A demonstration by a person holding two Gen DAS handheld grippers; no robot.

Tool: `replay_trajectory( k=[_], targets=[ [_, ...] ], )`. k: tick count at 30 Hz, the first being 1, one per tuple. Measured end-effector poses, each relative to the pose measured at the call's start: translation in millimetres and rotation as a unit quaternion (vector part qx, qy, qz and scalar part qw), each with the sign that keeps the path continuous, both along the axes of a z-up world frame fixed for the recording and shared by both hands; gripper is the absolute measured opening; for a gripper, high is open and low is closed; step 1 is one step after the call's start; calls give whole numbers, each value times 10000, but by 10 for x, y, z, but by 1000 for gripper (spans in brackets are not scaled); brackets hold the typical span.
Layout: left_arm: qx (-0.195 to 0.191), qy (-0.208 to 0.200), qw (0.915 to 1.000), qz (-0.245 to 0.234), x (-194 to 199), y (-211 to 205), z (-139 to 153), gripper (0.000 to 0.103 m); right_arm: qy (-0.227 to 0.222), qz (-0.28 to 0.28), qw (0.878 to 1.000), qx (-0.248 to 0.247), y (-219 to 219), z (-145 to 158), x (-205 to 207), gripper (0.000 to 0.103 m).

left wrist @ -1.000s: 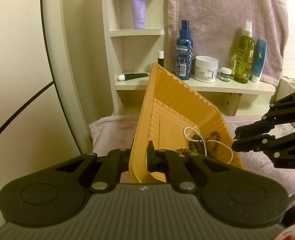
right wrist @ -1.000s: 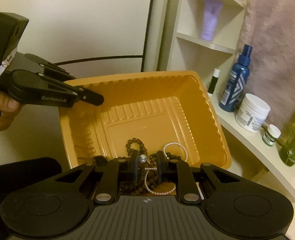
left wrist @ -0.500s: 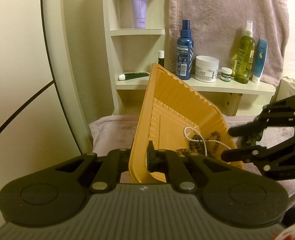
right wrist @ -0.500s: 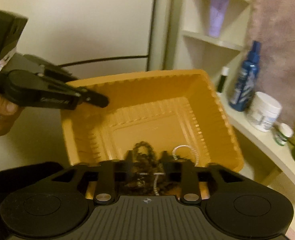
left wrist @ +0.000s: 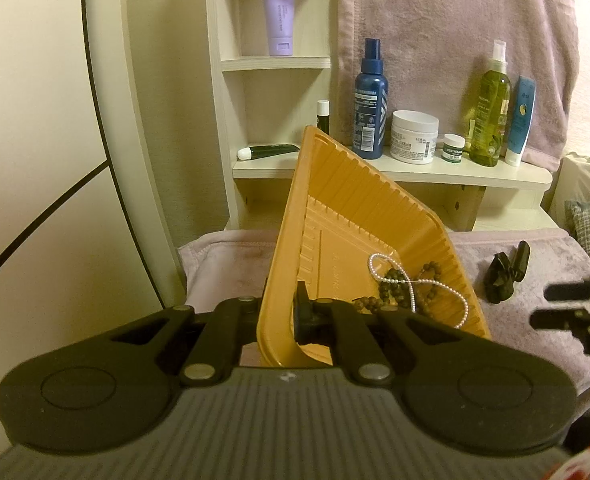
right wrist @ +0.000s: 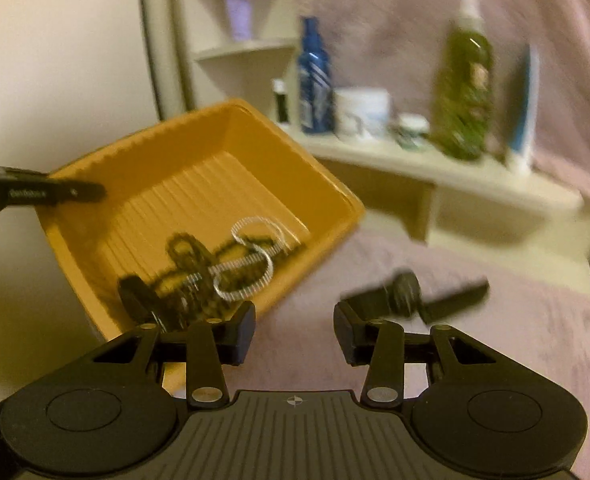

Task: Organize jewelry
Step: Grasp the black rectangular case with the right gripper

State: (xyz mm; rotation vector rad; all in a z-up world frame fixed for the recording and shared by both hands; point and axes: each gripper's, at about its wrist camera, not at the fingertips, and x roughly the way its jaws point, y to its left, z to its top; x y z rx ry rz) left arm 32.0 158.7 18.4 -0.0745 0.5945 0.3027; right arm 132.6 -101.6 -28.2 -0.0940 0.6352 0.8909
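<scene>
The tilted orange tray (left wrist: 347, 208) is clamped at its rim by the left gripper (left wrist: 283, 316). The right gripper (right wrist: 294, 330) is held unclenched and empty, jaws parted, with the black hair clip (right wrist: 407, 292) just ahead of it.

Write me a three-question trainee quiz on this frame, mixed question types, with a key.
1. True or false: the left claw is shut on the rim of the tray.
2. What lies in the tray? A) pearl strand and dark beads B) rings C) nothing
3. Fill in: the black clip lies on the pink ____, outside the tray.

Key: 1 true; 2 A; 3 cloth.
</scene>
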Motion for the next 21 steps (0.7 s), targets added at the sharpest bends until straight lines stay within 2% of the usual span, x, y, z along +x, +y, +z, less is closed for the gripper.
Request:
replay_trajectory(
  k=[8, 16, 21],
  targets=[
    [6, 4, 10000, -15, 4, 6, 2, 6, 287, -608, 9977, 9, -230, -157, -9, 44],
    [-4, 2, 10000, -14, 4, 5, 1, 6, 192, -682, 9974, -100, -256, -188, 41, 44],
    [-5, 13, 10000, -12, 3, 5, 7, 6, 29, -541, 9980, -316, -219, -192, 151, 44]
  ],
)
